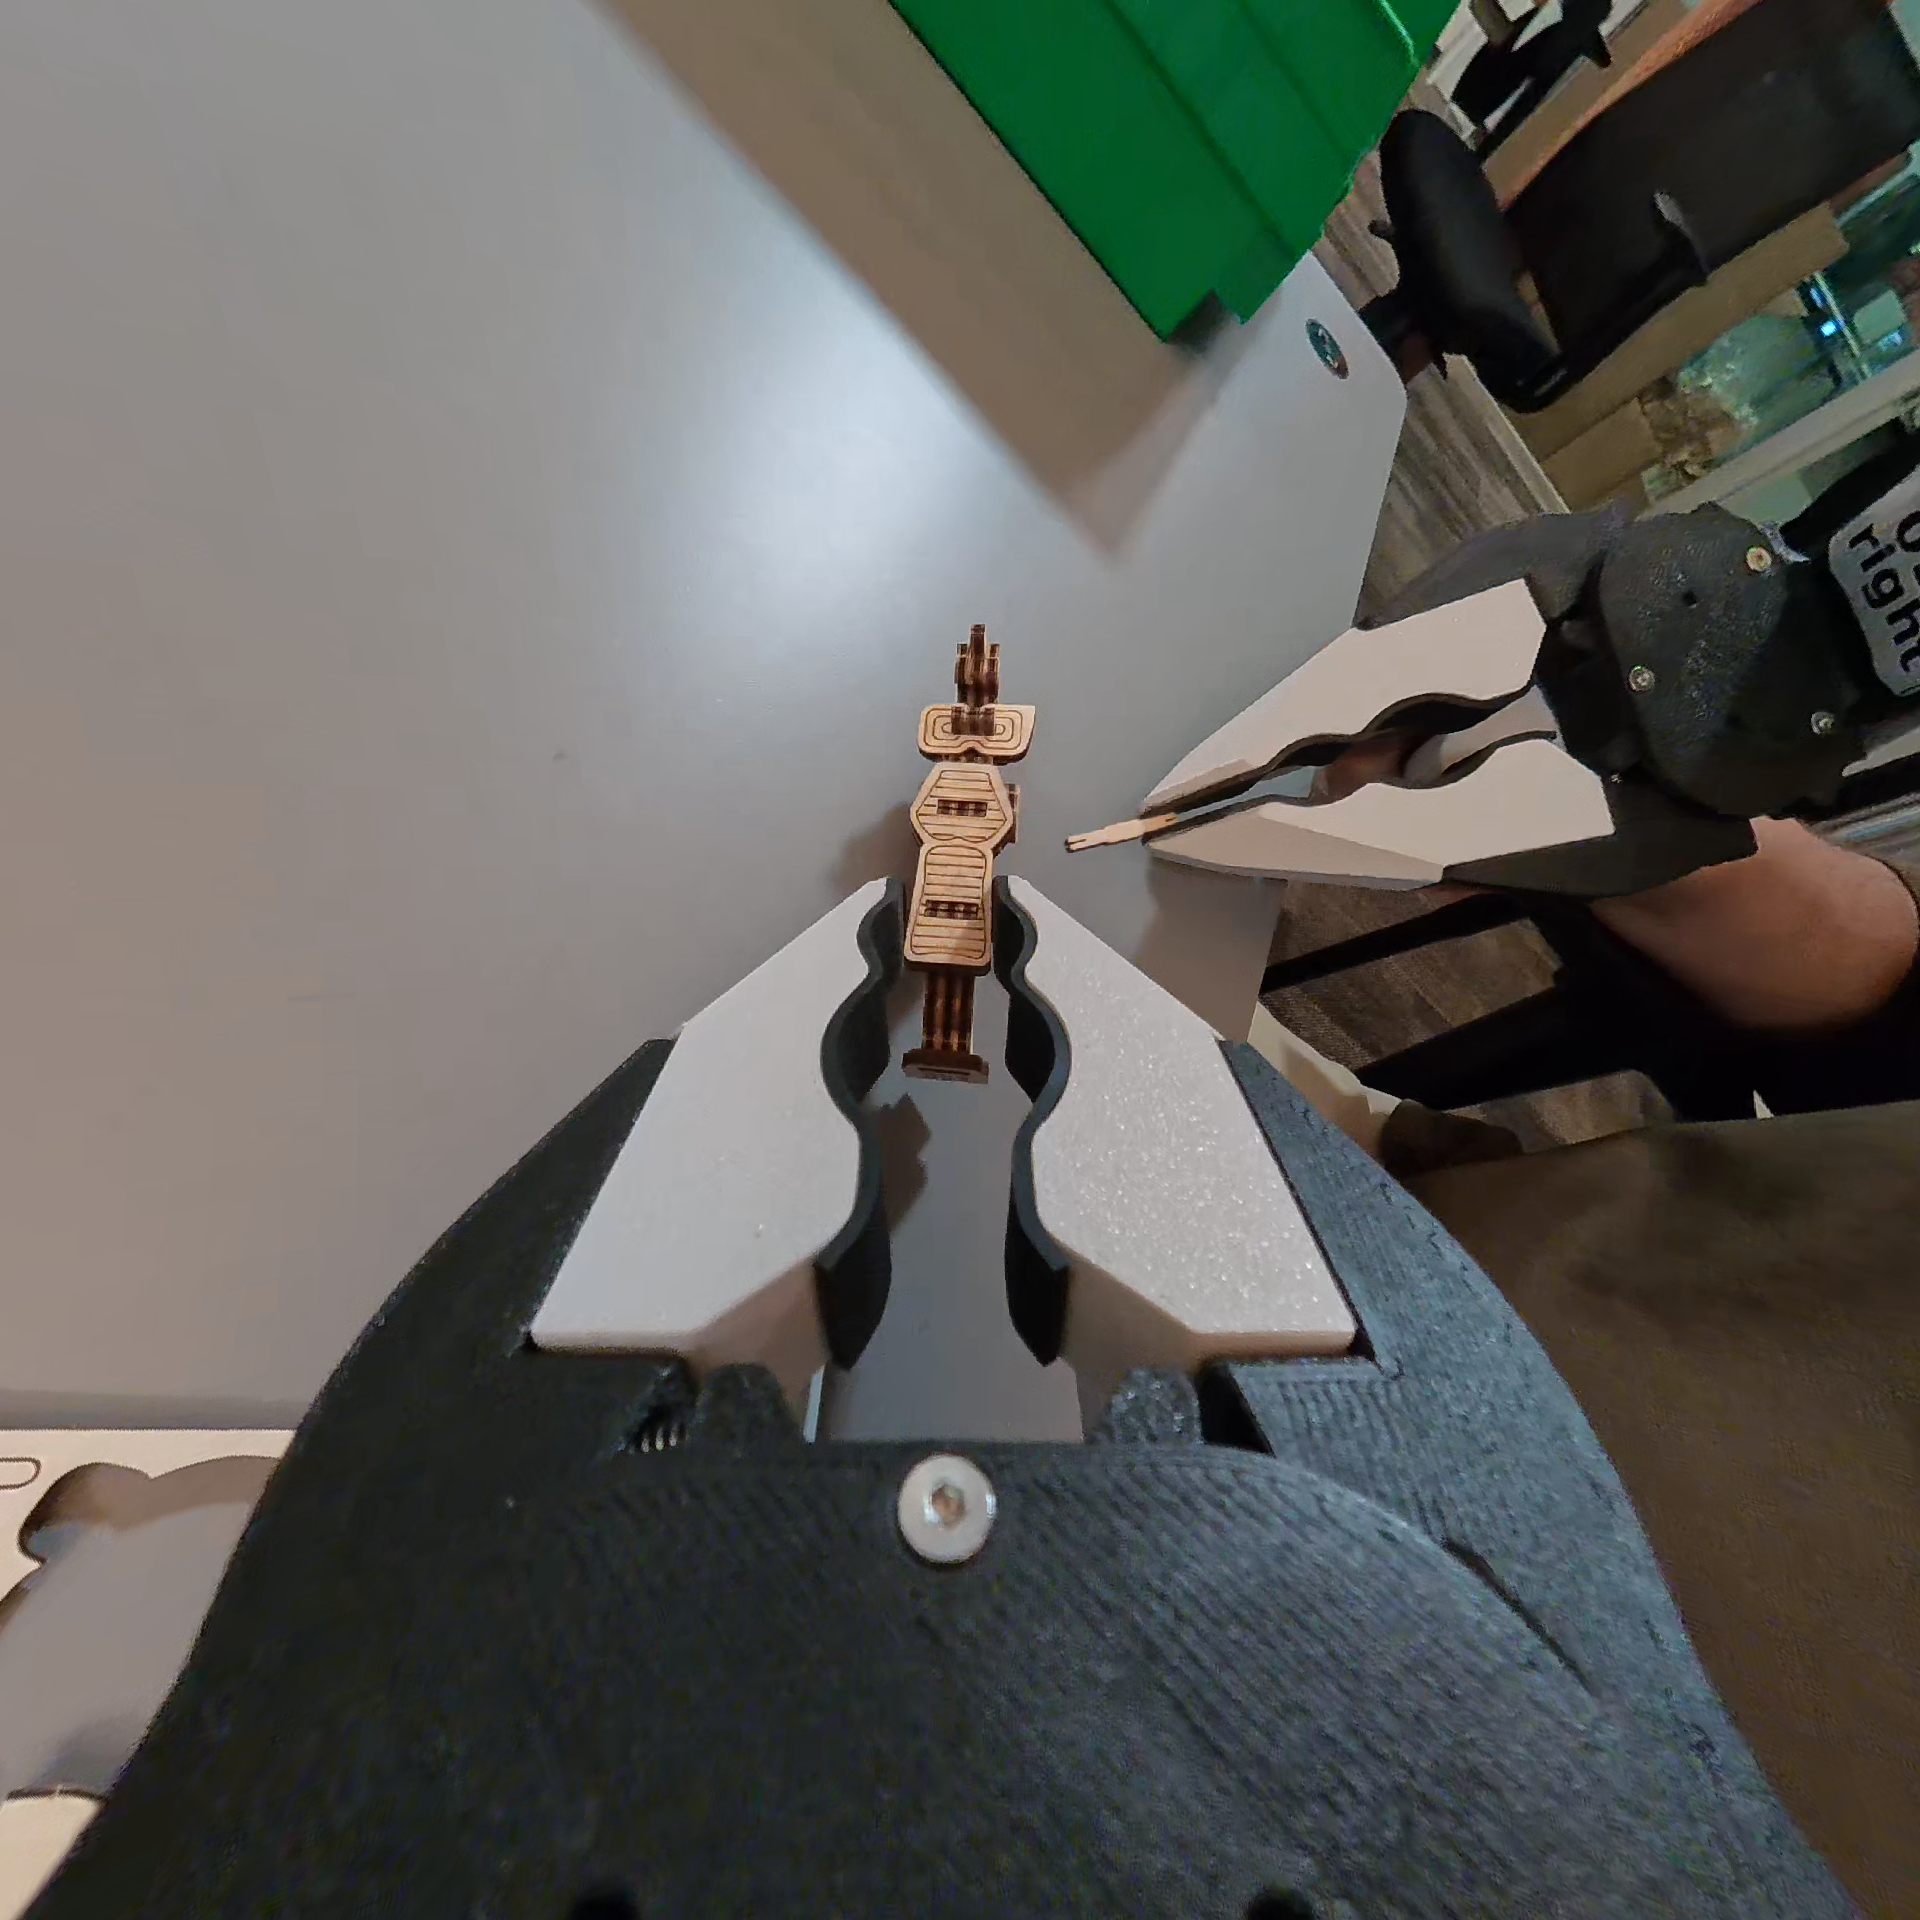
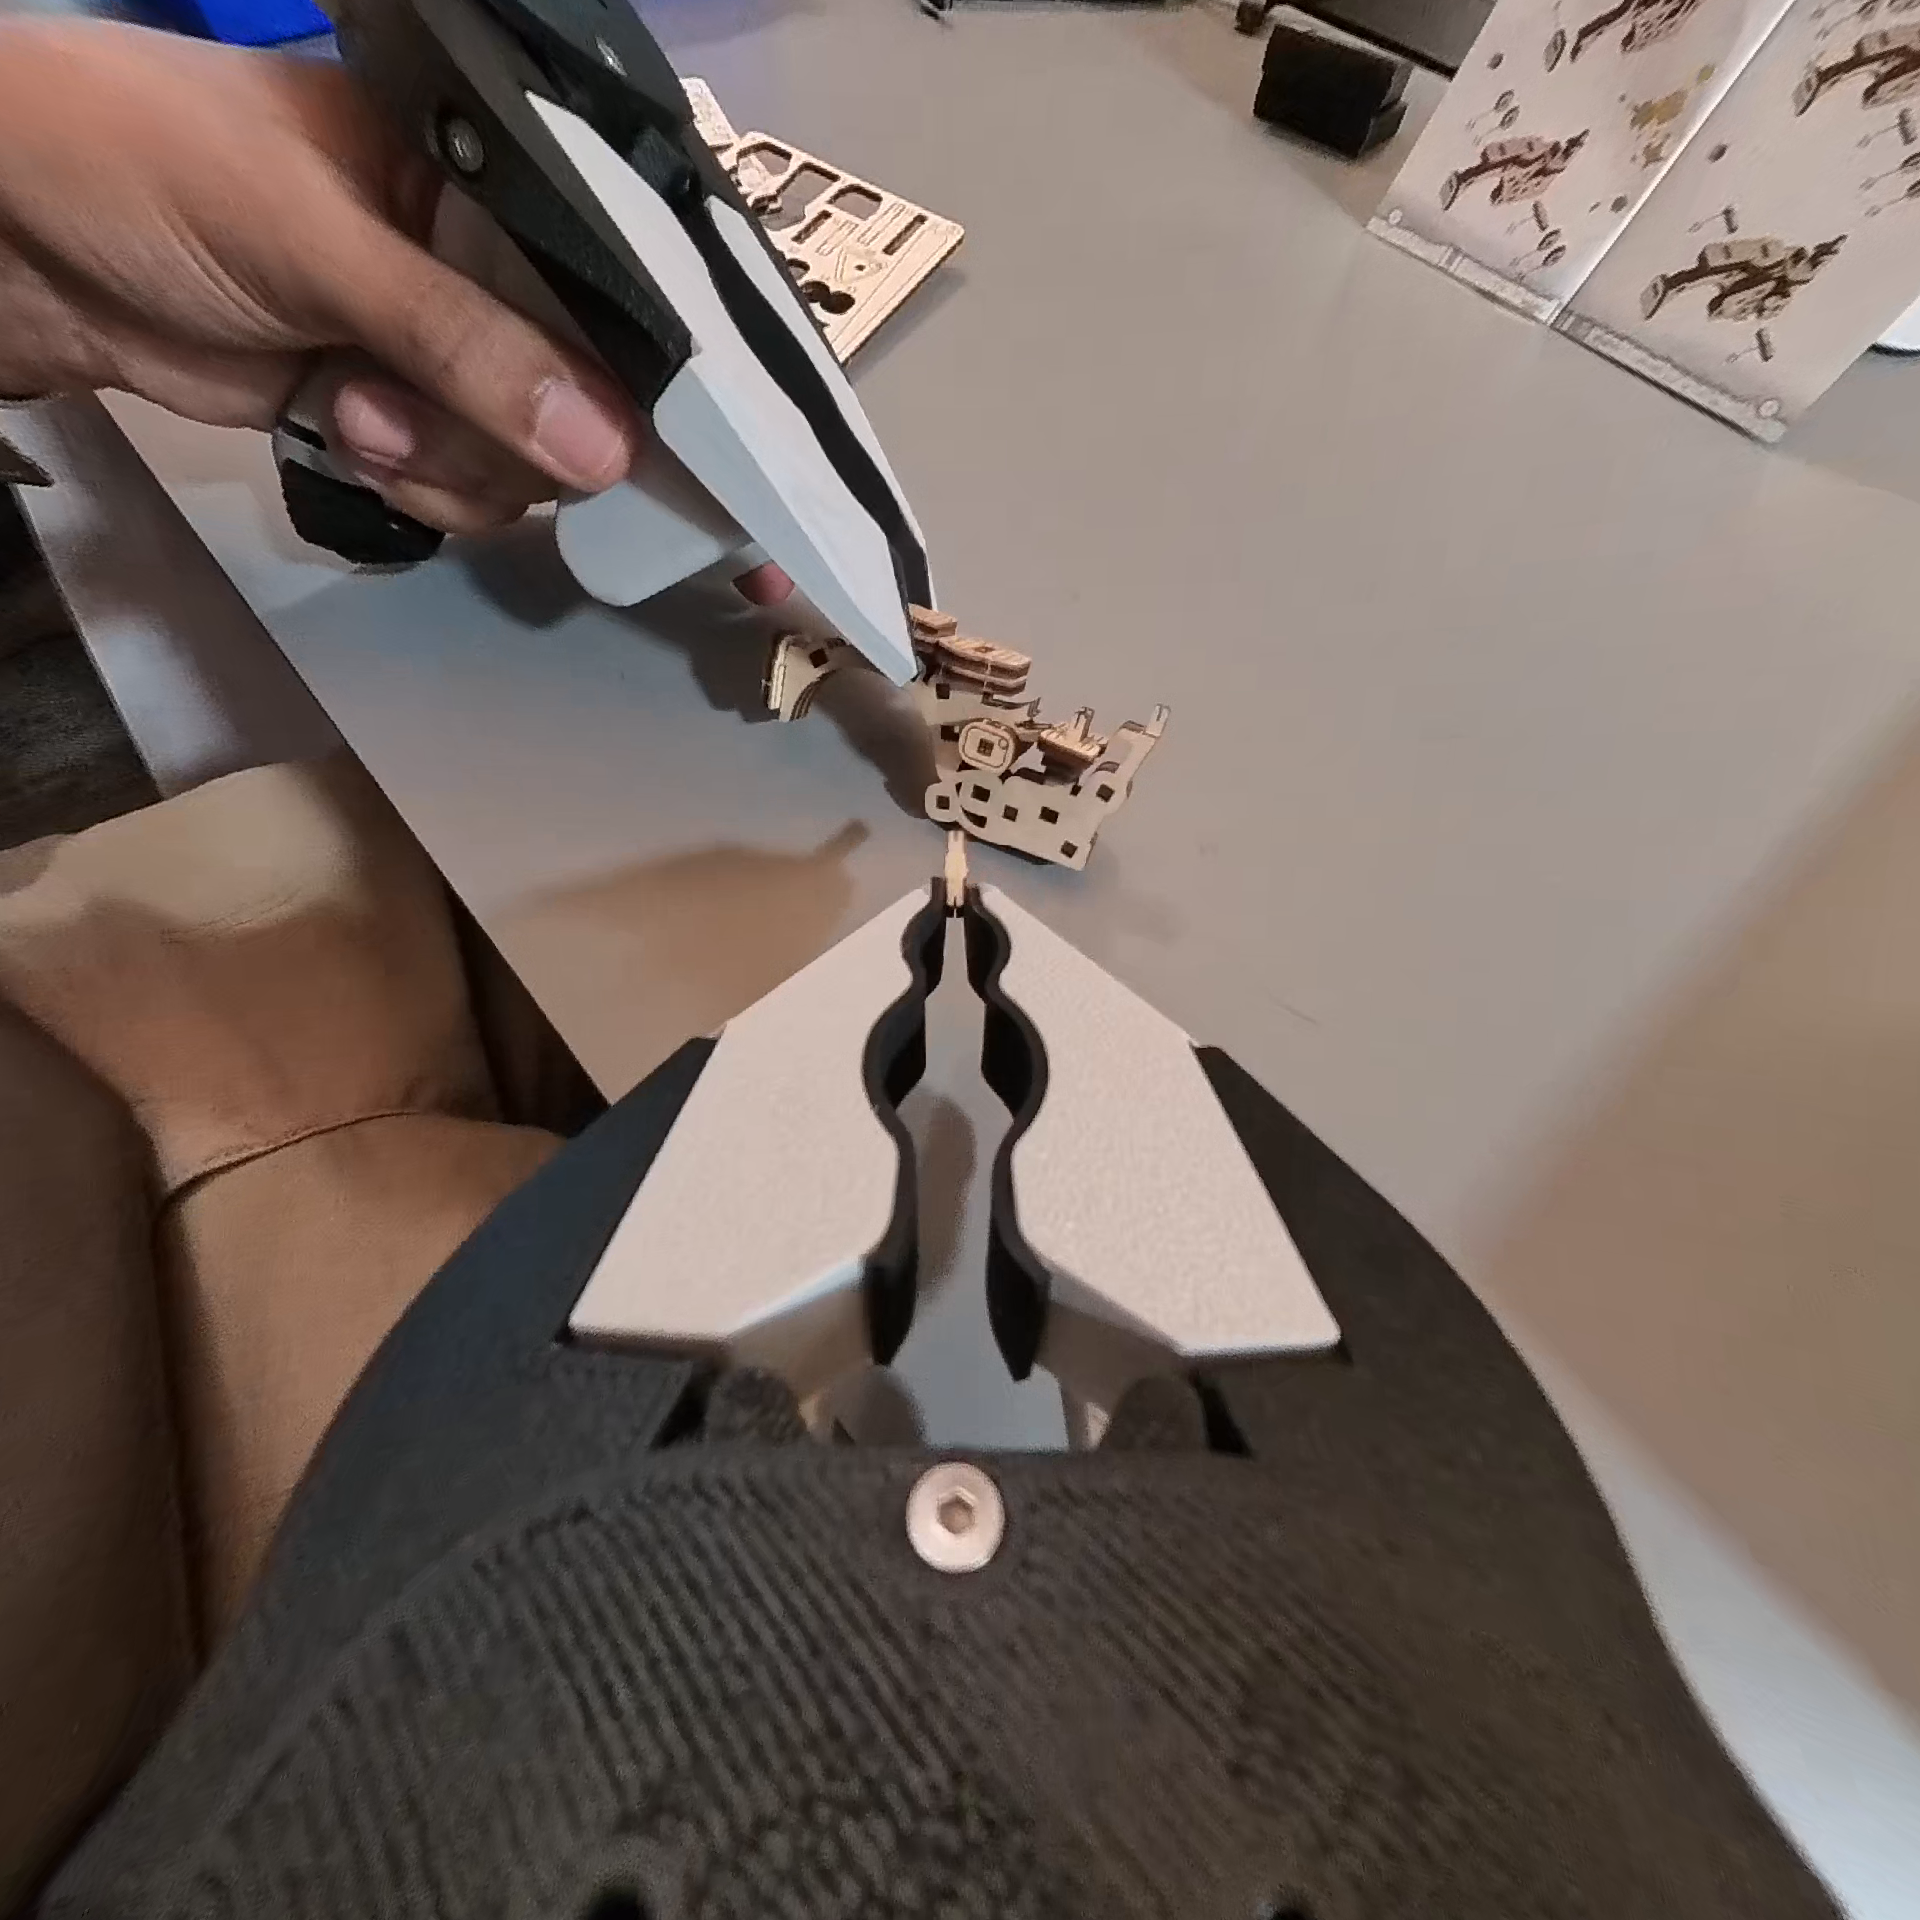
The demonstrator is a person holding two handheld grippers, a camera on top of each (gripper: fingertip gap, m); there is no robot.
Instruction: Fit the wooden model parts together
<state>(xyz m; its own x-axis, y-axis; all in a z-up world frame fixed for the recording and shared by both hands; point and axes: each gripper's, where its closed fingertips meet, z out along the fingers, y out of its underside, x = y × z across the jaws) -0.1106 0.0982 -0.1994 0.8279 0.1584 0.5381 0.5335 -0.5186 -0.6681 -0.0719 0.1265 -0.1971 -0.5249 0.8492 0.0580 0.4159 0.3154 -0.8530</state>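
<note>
Two grippers meet over grey bench (image 1: 416, 520). Left gripper (image 1: 943, 914) jaws narrow, clamping wooden model (image 1: 961, 821); right gripper (image 2: 954, 902) at 3 o'clock, jaws pinching thin wooden peg (image 2: 955, 862) just beside model. Risk: misaligned push snaps peg, twists model loose. Right gripper carries label; instruction sheets (image 2: 1662, 208) behind.

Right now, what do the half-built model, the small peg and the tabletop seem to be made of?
Half-built model: thin pale plywood, apparently laser-cut, given its dark edges and engraved lines. Small peg, pinched by the right hand-held gripper: the same pale wood, unfinished. Tabletop: smooth grey, probably matte laminate, showing only soft reflections.
</note>
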